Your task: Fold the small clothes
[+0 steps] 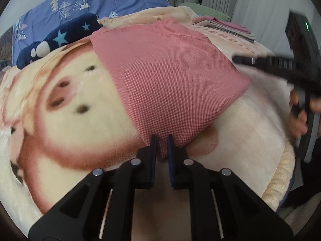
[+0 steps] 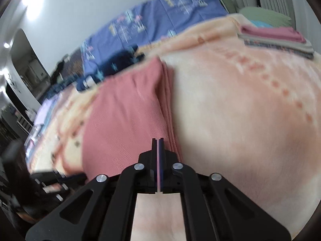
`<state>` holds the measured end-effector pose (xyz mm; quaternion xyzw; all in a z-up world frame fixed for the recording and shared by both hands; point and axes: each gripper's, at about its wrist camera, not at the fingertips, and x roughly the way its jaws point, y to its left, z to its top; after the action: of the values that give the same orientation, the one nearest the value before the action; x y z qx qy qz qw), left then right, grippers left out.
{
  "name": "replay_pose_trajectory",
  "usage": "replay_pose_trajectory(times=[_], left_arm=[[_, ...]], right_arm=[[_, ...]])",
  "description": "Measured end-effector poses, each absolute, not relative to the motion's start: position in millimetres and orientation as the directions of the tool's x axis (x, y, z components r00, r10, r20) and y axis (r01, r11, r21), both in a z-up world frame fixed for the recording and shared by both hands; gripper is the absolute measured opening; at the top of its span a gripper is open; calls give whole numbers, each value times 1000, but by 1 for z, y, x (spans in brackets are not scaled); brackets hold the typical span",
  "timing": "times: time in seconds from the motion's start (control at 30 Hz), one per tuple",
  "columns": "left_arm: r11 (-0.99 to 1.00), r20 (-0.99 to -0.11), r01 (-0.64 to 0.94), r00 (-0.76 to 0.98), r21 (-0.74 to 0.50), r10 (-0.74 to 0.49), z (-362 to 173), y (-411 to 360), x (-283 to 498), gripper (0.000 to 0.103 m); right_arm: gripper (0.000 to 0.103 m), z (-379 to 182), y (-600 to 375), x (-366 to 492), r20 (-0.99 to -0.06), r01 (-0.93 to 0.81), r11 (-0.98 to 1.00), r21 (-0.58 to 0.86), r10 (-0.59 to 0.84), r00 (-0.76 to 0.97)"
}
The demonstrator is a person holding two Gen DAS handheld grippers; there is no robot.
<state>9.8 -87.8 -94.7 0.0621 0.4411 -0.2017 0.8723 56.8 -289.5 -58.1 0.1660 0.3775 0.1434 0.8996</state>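
Observation:
A pink knit garment (image 1: 166,80) lies folded on the cream blanket (image 1: 60,120). My left gripper (image 1: 162,140) is shut on the garment's near corner, with cloth pinched between its fingers. In the right wrist view the same pink garment (image 2: 124,116) lies left of centre, with stacked fold edges along its right side. My right gripper (image 2: 158,140) is shut and empty, its tips just over the garment's near right edge. The right gripper also shows blurred at the right of the left wrist view (image 1: 280,66), above the blanket.
A navy star-patterned garment (image 1: 60,38) lies at the back left. A stack of folded clothes (image 2: 276,38) sits at the far right of the bed. A blue tree-print pillow (image 1: 90,0) and a green cushion (image 2: 264,16) lie behind. The bed edge (image 1: 280,180) is at right.

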Motion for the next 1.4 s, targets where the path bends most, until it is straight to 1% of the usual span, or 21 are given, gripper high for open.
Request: replay_pose_trajectory(times=[0.07, 0.17, 0.3, 0.4, 0.43, 0.5, 0.6, 0.67, 0.7, 0.8, 0.87, 0.93, 0.97, 1.03, 1.07, 1.13, 1.17, 1.2, 1.23, 1.33, 1.4], left_arm=[[913, -794, 408, 547, -24, -265, -95, -93, 7, 11], [912, -793, 409, 563, 21, -234, -95, -99, 5, 11], [914, -790, 405, 566, 17, -236, -94, -98, 4, 11], [915, -788, 403, 564, 1, -247, -94, -96, 5, 11], [915, -788, 403, 563, -4, -251, -95, -95, 4, 11], [915, -788, 402, 558, -17, -260, -95, -94, 3, 11], [915, -788, 402, 554, -31, -270, -95, -92, 4, 11], [915, -786, 401, 555, -34, -272, -96, -92, 4, 11], [915, -785, 401, 554, -40, -277, -96, -91, 4, 11], [913, -789, 403, 541, -62, -292, -98, -89, 8, 11], [913, -790, 404, 541, -58, -289, -98, -90, 8, 11], [914, -789, 403, 547, -45, -280, -97, -91, 7, 11], [915, -788, 402, 550, -42, -278, -97, -92, 6, 11], [915, -785, 401, 556, -36, -274, -97, -93, 5, 12], [916, -785, 401, 557, -34, -272, -97, -93, 4, 12], [916, -785, 401, 559, -28, -268, -97, -94, 5, 12], [916, -785, 401, 559, -25, -266, -97, -95, 4, 12], [916, -787, 401, 558, -20, -262, -97, -95, 4, 12], [916, -786, 402, 561, -17, -261, -97, -95, 4, 12], [917, -784, 399, 565, -14, -258, -98, -94, 4, 12], [917, -785, 399, 564, -12, -256, -98, -94, 4, 12]], right_arm=[[2, -44, -290, 70, -617, -153, 906, 396, 385, 686], [15, -29, -283, 103, -611, -192, 916, 353, 381, 694], [25, -31, -266, 158, -678, -205, 938, 279, 343, 650], [26, -40, -253, 192, -728, -217, 944, 250, 331, 600], [22, -43, -248, 202, -738, -222, 944, 243, 328, 590], [1, -48, -245, 215, -742, -211, 954, 211, 297, 601], [0, -81, -257, 246, -791, -76, 995, 63, 97, 604], [0, -94, -287, 252, -787, -33, 965, 261, 233, 571], [0, -88, -292, 248, -767, -40, 953, 301, 267, 583], [1, -56, -288, 228, -699, -127, 944, 303, 311, 644], [12, -35, -275, 216, -659, -233, 922, 311, 385, 646], [75, -31, -254, 214, -702, -261, 941, 215, 335, 629], [75, -37, -246, 219, -737, -237, 960, 150, 268, 620], [27, -61, -241, 237, -786, -188, 974, 124, 212, 581], [14, -75, -247, 247, -791, -179, 953, 246, 304, 532], [7, -80, -261, 257, -760, -144, 935, 324, 348, 548], [6, -81, -267, 261, -748, -135, 938, 319, 337, 571], [0, -83, -273, 266, -755, -105, 956, 272, 280, 593], [0, -89, -280, 269, -782, -30, 986, 166, 150, 605], [0, -86, -304, 261, -754, -36, 943, 330, 287, 592], [3, -71, -307, 247, -733, -61, 940, 336, 302, 609]])
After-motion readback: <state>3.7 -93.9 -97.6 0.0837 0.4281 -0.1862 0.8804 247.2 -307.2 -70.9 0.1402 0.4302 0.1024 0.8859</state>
